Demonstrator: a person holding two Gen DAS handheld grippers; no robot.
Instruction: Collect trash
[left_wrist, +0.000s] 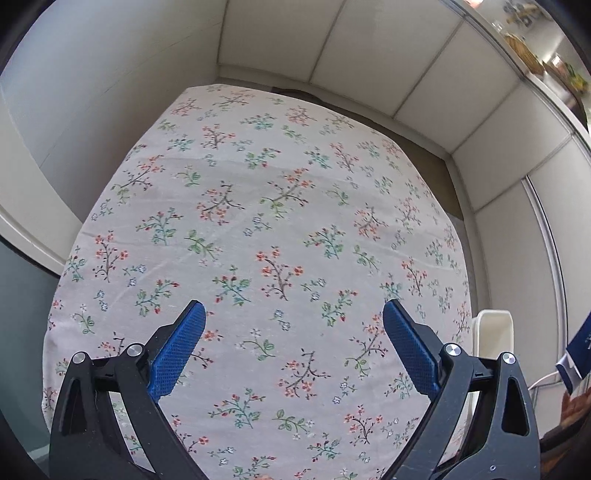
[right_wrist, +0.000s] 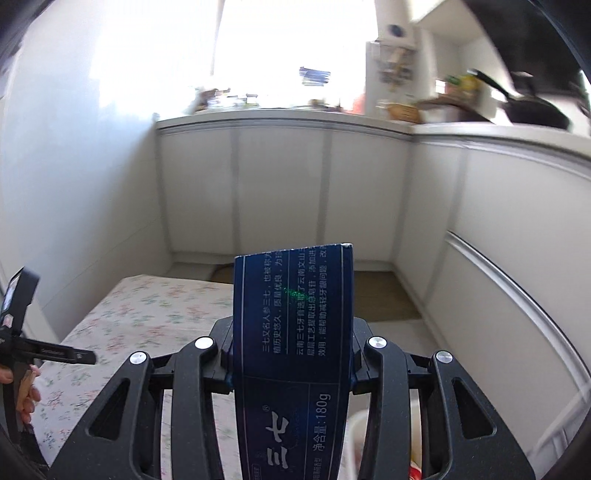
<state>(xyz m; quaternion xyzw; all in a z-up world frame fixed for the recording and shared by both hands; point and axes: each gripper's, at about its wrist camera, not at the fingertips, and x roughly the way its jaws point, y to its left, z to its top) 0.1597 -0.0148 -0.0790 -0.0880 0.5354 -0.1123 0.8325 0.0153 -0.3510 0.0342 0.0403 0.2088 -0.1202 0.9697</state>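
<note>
My right gripper (right_wrist: 291, 365) is shut on a dark blue toothpaste box (right_wrist: 295, 332) with white print, held upright above the right side of the table. The same box (left_wrist: 578, 347) shows at the right edge of the left wrist view. My left gripper (left_wrist: 293, 332) is open and empty, its blue pads (left_wrist: 181, 350) spread wide above the flowered tablecloth (left_wrist: 258, 229). A white bin (left_wrist: 495, 336) stands beside the table's right edge; its rim (right_wrist: 356, 435) also shows below the box in the right wrist view.
White cabinet fronts (right_wrist: 280, 192) wall in the table at the back and right. A countertop (right_wrist: 280, 114) above carries clutter and a black pan (right_wrist: 532, 110). A brown mat (right_wrist: 384, 299) lies on the floor behind the table.
</note>
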